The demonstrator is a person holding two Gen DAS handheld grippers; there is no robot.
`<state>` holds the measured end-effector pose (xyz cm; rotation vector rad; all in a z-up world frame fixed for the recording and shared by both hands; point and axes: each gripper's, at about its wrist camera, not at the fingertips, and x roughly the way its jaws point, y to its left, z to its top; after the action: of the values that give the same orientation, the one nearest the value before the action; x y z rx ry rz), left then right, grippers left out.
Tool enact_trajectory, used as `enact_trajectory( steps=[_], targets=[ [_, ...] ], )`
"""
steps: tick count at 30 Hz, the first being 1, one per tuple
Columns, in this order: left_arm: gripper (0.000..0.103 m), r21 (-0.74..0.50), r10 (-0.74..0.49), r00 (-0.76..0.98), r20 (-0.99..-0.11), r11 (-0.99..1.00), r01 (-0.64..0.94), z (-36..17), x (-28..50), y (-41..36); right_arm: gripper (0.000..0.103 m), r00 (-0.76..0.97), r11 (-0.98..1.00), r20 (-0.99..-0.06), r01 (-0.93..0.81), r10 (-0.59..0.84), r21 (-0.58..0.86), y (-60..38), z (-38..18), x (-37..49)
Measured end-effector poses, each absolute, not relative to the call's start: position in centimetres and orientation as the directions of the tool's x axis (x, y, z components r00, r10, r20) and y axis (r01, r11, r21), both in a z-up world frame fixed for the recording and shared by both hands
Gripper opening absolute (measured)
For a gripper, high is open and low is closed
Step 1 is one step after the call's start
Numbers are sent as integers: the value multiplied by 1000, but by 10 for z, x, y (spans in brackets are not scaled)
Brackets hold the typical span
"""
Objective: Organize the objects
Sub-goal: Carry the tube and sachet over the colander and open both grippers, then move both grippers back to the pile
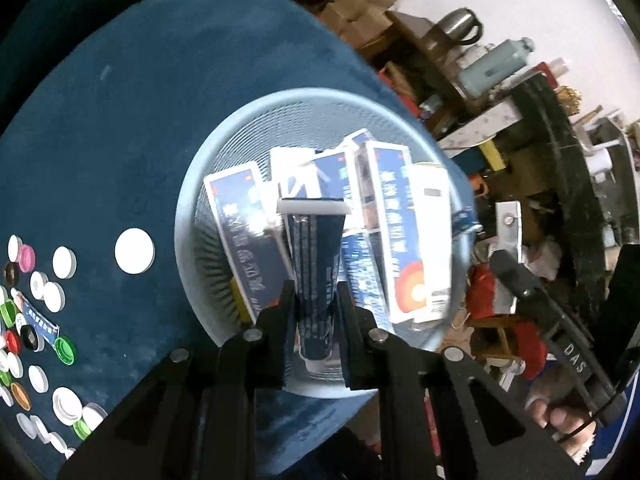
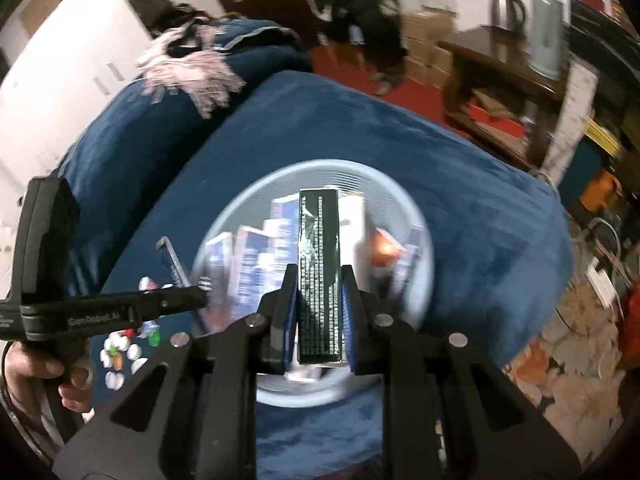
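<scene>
Both tongs clamped over basket (image 1: 224, 148)
Left tongs (image 1: 314, 296) grip tube (image 1: 316, 264); right tongs (image 2: 320, 284) grip box (image 2: 320, 264); handle reads "GenRobot.AI".

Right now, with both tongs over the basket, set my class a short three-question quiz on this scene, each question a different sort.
1. True or false: the left tongs are shut on a dark blue tube.
2. What do the right tongs hold? A) a bottle cap B) a dark box printed with white text C) nothing
3. Fill in: the blue-and-white boxes stand inside the light blue mesh ____.

Key: 1 true; 2 B; 3 basket. The bottle caps lie on the blue cloth, outside it.
</scene>
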<state>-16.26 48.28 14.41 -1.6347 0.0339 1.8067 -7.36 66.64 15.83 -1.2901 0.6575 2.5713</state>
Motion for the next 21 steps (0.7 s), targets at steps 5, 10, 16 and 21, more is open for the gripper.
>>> enact_trajectory(
  steps=[5,10,16,21],
  targets=[
    [20,-443,478,34,-878,-782,-438,126,-173,478,21,-568,-858,-823,-415,-17,304,681,140,-85],
    [90,-518,544,22,-839,-784,-343,124,-184,460,29,-536,-832,-843,-444,-50,332,688,130,-88],
    [100,-503,549,-50,-834,-795,-338,139,-182,439,70,-599,-857,-800,-430,34,285,678,150,-71],
    [102,-338,433,-185,-882,-857,-389,153,-167,408,92,-632,-891,-774,-380,52,250,661,164,-66]
  ],
)
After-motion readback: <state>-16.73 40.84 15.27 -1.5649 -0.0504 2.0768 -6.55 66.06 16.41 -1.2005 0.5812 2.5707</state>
